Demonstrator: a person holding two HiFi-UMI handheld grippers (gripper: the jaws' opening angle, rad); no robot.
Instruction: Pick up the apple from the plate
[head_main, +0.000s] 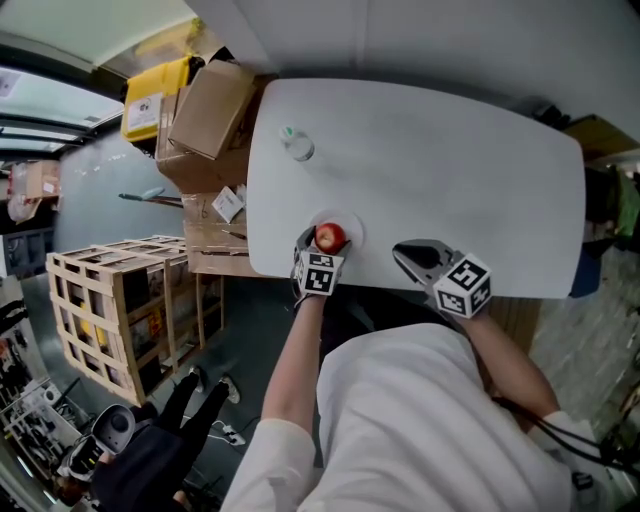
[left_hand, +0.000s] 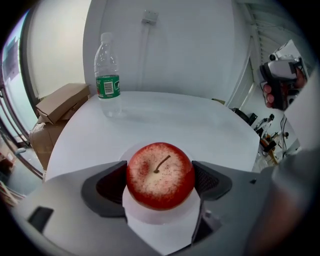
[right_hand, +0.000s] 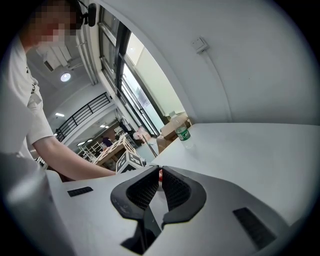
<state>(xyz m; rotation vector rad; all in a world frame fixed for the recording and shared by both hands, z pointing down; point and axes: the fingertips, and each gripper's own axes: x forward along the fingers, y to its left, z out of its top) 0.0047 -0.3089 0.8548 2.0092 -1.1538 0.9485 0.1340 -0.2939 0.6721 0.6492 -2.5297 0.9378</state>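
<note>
the left gripper (left_hand: 160, 167) has its jaws spread wide, one on each side of the apple (left_hand: 160, 176). the apple sits stem-up on a white plate (left_hand: 161, 220) under the tips. whether the pads touch it i cannot tell. beyond the jaws, to the left, stands a water bottle (left_hand: 107, 75), which the head view shows only from above. the right gripper (right_hand: 160, 172), over the table (head_main: 450, 170), has its jaws nearly together on nothing. its own view catches a red sliver of apple through the slit.

Right and far of the apple (head_main: 330, 237) the table (head_main: 480, 170) lies bare; a water bottle (head_main: 297, 145) stands far-left, and cardboard boxes (head_main: 210, 105) crowd beyond the table's left edge.
</note>
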